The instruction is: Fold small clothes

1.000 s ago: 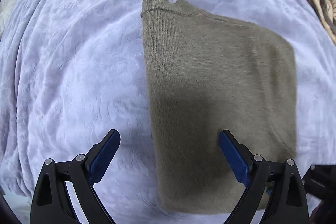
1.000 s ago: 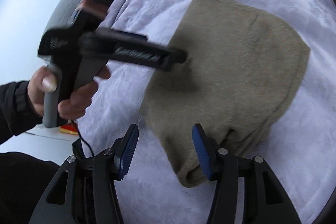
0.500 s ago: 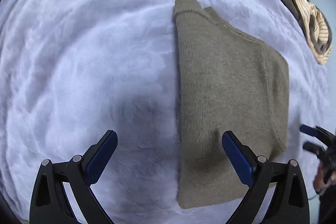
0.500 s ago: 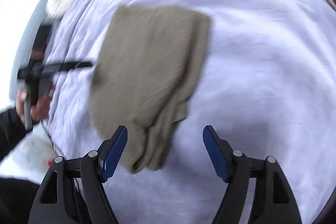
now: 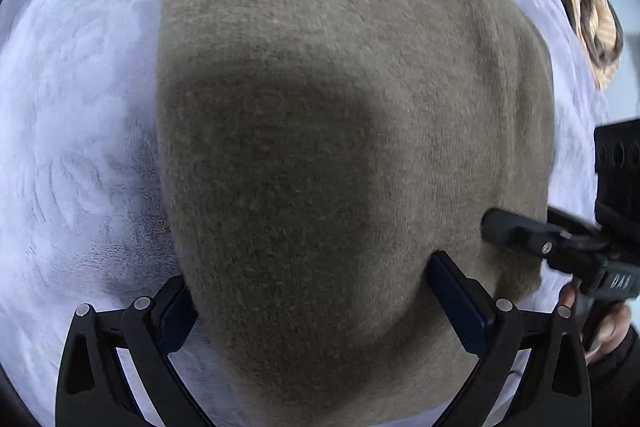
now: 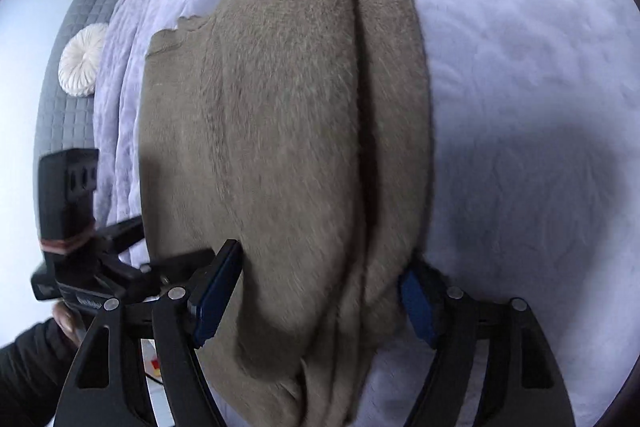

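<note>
A folded olive-brown knit sweater [image 5: 340, 147] lies on a pale lavender plush blanket [image 5: 80, 107]. My left gripper [image 5: 316, 291] is open, its jaws straddling the sweater's near edge, close above the fabric. My right gripper [image 6: 320, 291] is open too, with the sweater [image 6: 288, 147] bunched between its blue pads at the near right corner, where layered folds show. The right gripper's finger [image 5: 520, 231] reaches over the sweater's right edge in the left wrist view. The left gripper [image 6: 120, 267] shows at the left in the right wrist view.
A striped tan and brown garment [image 5: 592, 19] lies at the blanket's far right edge. A grey quilted headboard [image 6: 68, 115] with a round white cushion [image 6: 82, 63] stands to the left. Blanket [image 6: 540, 107] stretches open to the right of the sweater.
Both grippers have dropped down and moved in onto the sweater's near edge, so it now fills both views. Their jaws stay open.
</note>
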